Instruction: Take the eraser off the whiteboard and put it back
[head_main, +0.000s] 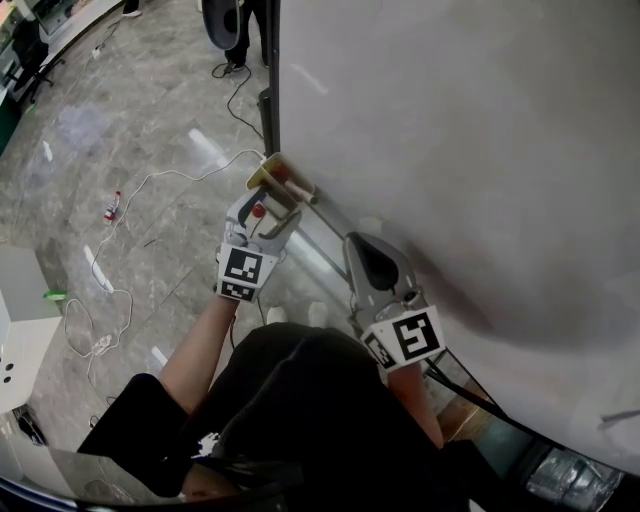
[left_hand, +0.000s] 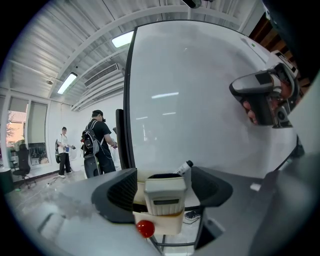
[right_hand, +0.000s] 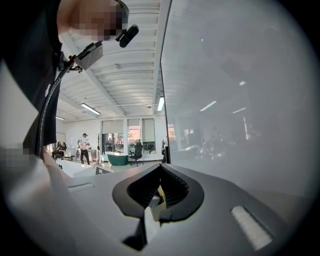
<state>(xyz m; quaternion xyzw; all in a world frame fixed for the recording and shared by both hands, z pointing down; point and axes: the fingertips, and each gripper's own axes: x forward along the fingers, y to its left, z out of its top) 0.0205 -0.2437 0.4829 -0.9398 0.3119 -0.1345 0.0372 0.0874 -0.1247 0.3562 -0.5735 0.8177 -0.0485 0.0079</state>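
Observation:
A white-and-grey eraser (left_hand: 165, 192) stands on the beige tray (left_hand: 172, 225) at the foot of the whiteboard (head_main: 480, 150). My left gripper (left_hand: 163, 189) is open, one jaw on each side of the eraser, and neither pad presses on it. A red round knob (left_hand: 145, 228) shows at the tray's near end, and a marker (left_hand: 184, 167) lies behind the eraser. In the head view the left gripper (head_main: 268, 205) is at the tray's (head_main: 318, 212) left end. My right gripper (head_main: 368, 250) is held close to the board, shut and empty.
The whiteboard (left_hand: 200, 100) fills the right side. White cables (head_main: 110, 290) and a small bottle (head_main: 112, 207) lie on the stone floor to the left, and a white cabinet (head_main: 20, 330) stands at the left edge. People (left_hand: 97, 145) stand far back in the room.

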